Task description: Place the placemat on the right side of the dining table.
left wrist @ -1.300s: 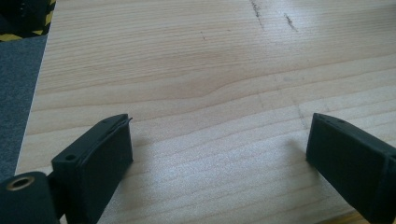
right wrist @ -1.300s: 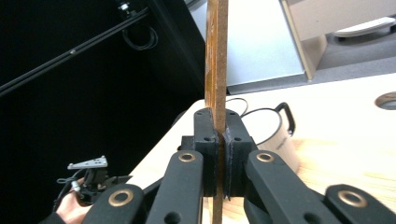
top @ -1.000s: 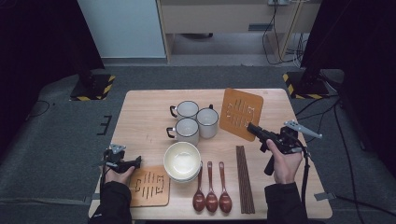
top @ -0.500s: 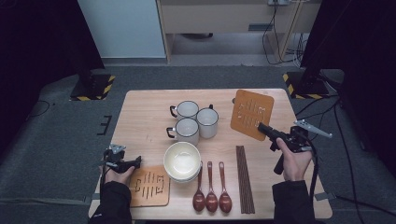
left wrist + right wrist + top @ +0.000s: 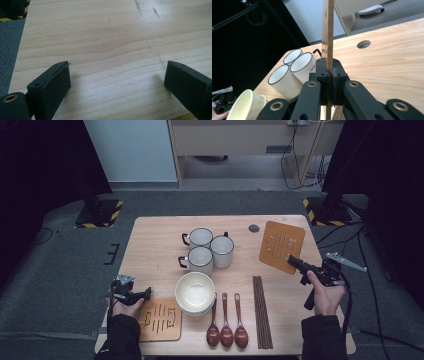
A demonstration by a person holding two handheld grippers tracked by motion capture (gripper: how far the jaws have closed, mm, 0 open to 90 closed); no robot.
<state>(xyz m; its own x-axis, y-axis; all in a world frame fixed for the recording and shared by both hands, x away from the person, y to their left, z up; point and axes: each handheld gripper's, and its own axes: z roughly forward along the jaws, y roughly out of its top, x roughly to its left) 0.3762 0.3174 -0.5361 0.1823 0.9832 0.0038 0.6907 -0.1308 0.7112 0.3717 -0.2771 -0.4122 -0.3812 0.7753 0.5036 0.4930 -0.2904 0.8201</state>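
Note:
My right gripper (image 5: 295, 263) is shut on the near corner of an orange-brown slotted wooden trivet (image 5: 281, 245) and holds it over the right side of the table. In the right gripper view that trivet (image 5: 327, 30) runs edge-on up from between the closed pads of the right gripper (image 5: 328, 75). At the front left corner my left gripper (image 5: 145, 293) rests low and open. Its view has only bare tabletop (image 5: 112, 45) between the jaws of the left gripper (image 5: 117, 82). A second trivet (image 5: 160, 320) lies just right of the left hand.
Three white mugs (image 5: 200, 237) (image 5: 221, 251) (image 5: 199, 260) stand mid-table, a cream bowl (image 5: 195, 292) in front of them. Three brown spoons (image 5: 226, 320) and dark chopsticks (image 5: 261, 310) lie at the front. A round hole (image 5: 254, 228) is near the far edge.
My right gripper has carried the trivet to the right and slightly lower, toward the table's right edge. The left gripper has stayed put.

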